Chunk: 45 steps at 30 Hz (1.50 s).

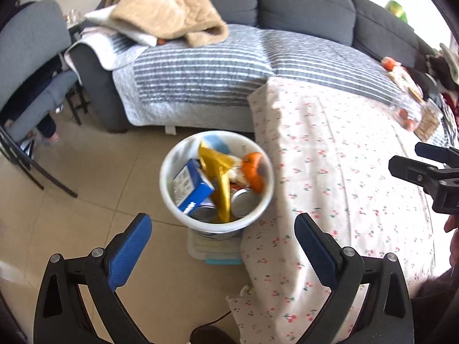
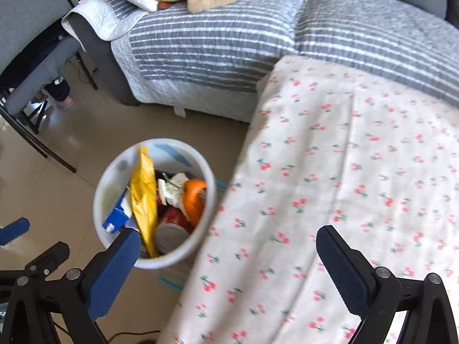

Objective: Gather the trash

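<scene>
A white bin (image 1: 164, 180) (image 2: 97, 200) stands on the floor by the sofa. It holds a blue carton (image 1: 190, 189) (image 2: 116, 218), a yellow wrapper (image 1: 219, 177) (image 2: 145, 200), orange peel (image 1: 254, 172) (image 2: 193, 200) and cans (image 1: 243, 200) (image 2: 172, 236). My left gripper (image 1: 223, 218) hangs open just above the bin's near rim, with nothing between its blue pads. My right gripper (image 2: 228, 230) is open and empty too, over the edge of the cherry-print cloth (image 2: 344, 172) to the right of the bin. Its black body (image 1: 424, 172) shows at the right edge of the left wrist view.
The bin rests on a clear plastic box (image 1: 215, 249). A grey sofa with a striped cover (image 1: 200, 71) carries a beige blanket (image 1: 166, 8). A clear bottle and snack packs (image 1: 407, 111) lie at the sofa's far right. A grey chair (image 1: 28, 57) with a seated person's feet (image 1: 47, 134) stands left.
</scene>
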Motion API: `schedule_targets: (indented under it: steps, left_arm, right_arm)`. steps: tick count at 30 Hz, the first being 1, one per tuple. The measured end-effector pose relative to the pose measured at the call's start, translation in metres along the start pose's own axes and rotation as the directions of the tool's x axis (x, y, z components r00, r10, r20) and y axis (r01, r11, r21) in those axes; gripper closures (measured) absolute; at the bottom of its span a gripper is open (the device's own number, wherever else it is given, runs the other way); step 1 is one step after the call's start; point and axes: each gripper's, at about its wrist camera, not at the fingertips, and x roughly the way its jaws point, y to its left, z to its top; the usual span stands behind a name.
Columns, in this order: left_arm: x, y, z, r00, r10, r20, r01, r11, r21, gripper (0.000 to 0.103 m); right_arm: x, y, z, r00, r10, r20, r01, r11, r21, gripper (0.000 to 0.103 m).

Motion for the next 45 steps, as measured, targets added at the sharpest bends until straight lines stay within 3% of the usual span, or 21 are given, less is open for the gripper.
schedule_targets:
  steps: [3,6,12,15,18,21,25,30,38,45]
  left_arm:
    - [-0.023,-0.029,-0.007,0.999,-0.019,0.037,0.018,0.999,0.031,0.002]
    - [-0.040,-0.050,-0.016,0.998,0.011,0.060,-0.012,0.999,0.030,0.002]
    - [-0.068,-0.081,-0.045,0.997,0.020,0.073,-0.022,1.000,0.015,0.001]
    - [-0.079,-0.090,-0.061,0.993,0.066,0.100,-0.067,0.998,0.001,0.001]
    - [-0.079,-0.089,-0.070,0.994,0.054,0.096,-0.052,0.998,-0.026,0.001]
    - [-0.079,-0.096,-0.074,0.985,0.100,0.141,-0.100,0.995,-0.004,0.001]
    - [-0.076,-0.105,-0.075,0.984,0.086,0.154,-0.090,0.996,0.020,0.001]
    - [-0.070,-0.108,-0.074,0.987,0.076,0.143,-0.080,0.996,0.025,0.001]
    - [-0.069,-0.109,-0.074,0.989,0.059,0.137,-0.062,0.998,0.018,0.001]
    - [-0.070,-0.106,-0.075,0.988,0.062,0.138,-0.064,0.998,0.013,0.001]
  right_arm:
    - [-0.039,-0.019,-0.025,0.996,-0.078,0.039,0.078,0.997,-0.015,0.001]
    - [-0.076,-0.037,-0.050,0.986,-0.144,0.080,0.145,0.989,-0.007,0.001]
    - [-0.147,-0.061,-0.115,0.939,-0.267,0.216,0.254,0.963,0.084,0.001]
    - [-0.167,-0.067,-0.141,0.914,-0.305,0.266,0.278,0.951,0.135,0.001]
    - [-0.182,-0.074,-0.165,0.889,-0.340,0.308,0.289,0.937,0.198,0.001]
    - [-0.183,-0.080,-0.176,0.878,-0.361,0.314,0.311,0.930,0.197,0.001]
    - [-0.172,-0.097,-0.178,0.874,-0.405,0.270,0.350,0.908,0.230,0.001]
    - [-0.159,-0.113,-0.183,0.897,-0.391,0.208,0.331,0.904,0.271,0.001]
    - [-0.163,-0.095,-0.181,0.882,-0.400,0.251,0.350,0.911,0.219,0.001]
    - [-0.156,-0.092,-0.179,0.896,-0.377,0.234,0.332,0.920,0.210,0.001]
